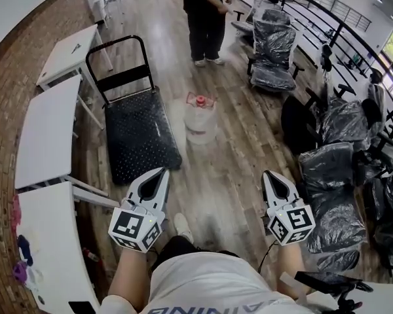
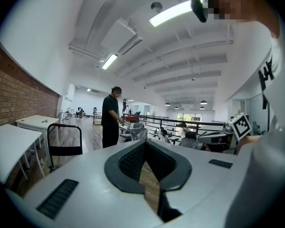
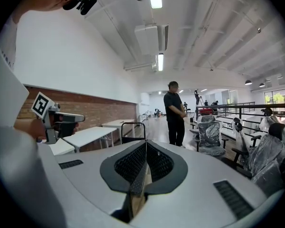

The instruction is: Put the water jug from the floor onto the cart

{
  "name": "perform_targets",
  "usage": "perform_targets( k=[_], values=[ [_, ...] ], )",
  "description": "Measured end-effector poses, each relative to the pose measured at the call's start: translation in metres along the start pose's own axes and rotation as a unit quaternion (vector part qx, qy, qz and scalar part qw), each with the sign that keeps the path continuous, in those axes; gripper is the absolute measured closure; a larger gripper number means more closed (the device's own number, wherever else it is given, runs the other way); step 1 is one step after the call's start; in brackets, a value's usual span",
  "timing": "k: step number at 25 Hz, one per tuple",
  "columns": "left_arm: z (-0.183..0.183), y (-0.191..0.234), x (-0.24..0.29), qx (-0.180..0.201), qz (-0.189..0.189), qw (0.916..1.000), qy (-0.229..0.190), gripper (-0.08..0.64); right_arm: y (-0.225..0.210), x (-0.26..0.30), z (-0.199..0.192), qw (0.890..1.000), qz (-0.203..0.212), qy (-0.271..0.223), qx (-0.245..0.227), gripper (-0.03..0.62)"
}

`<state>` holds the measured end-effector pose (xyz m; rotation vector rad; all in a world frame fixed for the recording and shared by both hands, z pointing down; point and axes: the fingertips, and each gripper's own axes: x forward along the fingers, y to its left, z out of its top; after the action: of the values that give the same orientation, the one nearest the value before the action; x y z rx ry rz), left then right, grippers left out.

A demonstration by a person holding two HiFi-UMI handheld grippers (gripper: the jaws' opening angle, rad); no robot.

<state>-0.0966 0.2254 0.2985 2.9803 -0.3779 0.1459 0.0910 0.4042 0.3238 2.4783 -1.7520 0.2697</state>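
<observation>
Water jug point(image 1: 200, 118), upright with a red cap, stands on the wooden floor just beside the right edge of the flat black cart point(image 1: 141, 136). Left gripper point(image 1: 162, 173) and right gripper point(image 1: 270, 174) are both well short of it, each with jaws closed together and holding nothing. The jug lies straight ahead between them, somewhat nearer the left one.
</observation>
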Motion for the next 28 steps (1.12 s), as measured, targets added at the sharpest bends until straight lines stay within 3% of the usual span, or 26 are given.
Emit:
perform_targets(
  k=[6, 12, 23, 28],
  values=[
    [0.007, 0.071, 0.022, -0.011, 0.011, 0.9999, 0.002, 0.560, 0.019, 0.071, 0.023, 1.000, 0.013, 0.006, -0.009, 0.586],
    [0.010, 0.132, 0.034, 0.007, 0.009, 0.9998, 0.014, 0.559, 0.044, 0.133, 0.045, 1.000, 0.016, 0.004, -0.021, 0.586],
    [0.008, 0.181, 0.058, 0.001, -0.009, 0.9998, 0.016, 0.558, 0.063, 0.195, 0.054, 0.999, 0.024, 0.021, -0.040, 0.586],
    [0.008, 0.203, 0.072, -0.001, 0.001, 0.9998, 0.017, 0.559, 0.059, 0.228, 0.051, 0.998, 0.038, 0.028, -0.041, 0.586]
  ],
)
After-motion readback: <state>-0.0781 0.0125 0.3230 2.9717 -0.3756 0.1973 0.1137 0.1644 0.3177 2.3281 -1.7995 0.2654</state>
